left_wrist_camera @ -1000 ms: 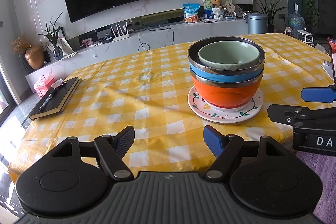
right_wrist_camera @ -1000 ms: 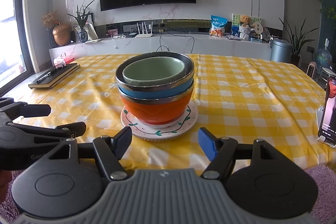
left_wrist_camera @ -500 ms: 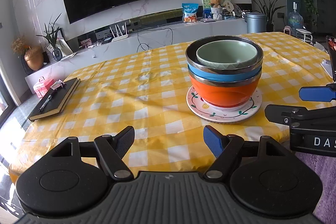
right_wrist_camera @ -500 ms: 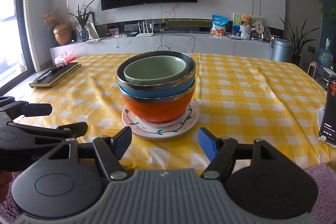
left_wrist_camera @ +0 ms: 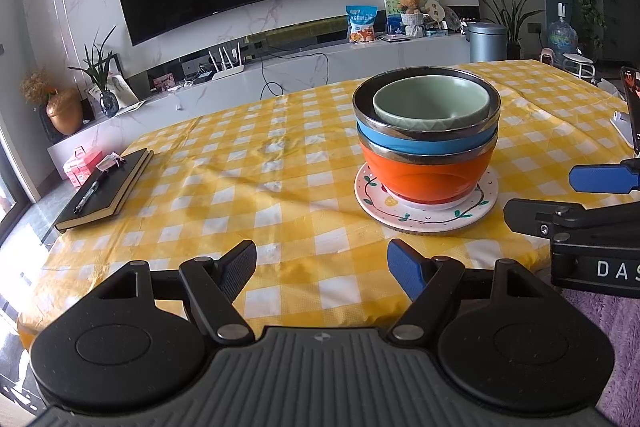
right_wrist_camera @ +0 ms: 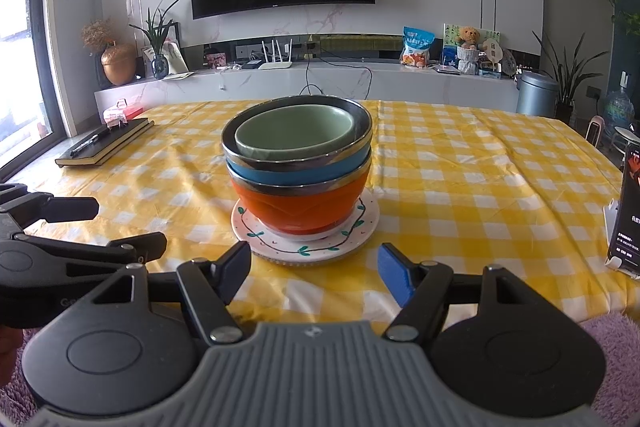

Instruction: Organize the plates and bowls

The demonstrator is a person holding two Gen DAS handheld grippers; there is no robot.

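We judge that the sorting has not yet begun or is already finished; the pictures alone cannot tell us which. A green bowl [right_wrist_camera: 295,134] sits nested in a blue steel-rimmed bowl [right_wrist_camera: 298,169], which sits in an orange steel-rimmed bowl [right_wrist_camera: 298,207], and the whole stack rests on a white plate painted with vines [right_wrist_camera: 352,231] near the front edge of the table [right_wrist_camera: 480,163], which wears a yellow checked cloth. Our left gripper [left_wrist_camera: 322,267] hovers short of the table edge, its jaws wide apart with nothing between them. Our right gripper [right_wrist_camera: 314,269] hangs just before the plate, its jaws also parted and empty. If the stack is to be taken apart, the next move calls for one gripper to rise to the green bowl's rim and pinch its wall while the other steadies the lower bowls, since the nested steel rims may lift together. A black notebook with a pen [left_wrist_camera: 105,190] lies well apart at the far left.
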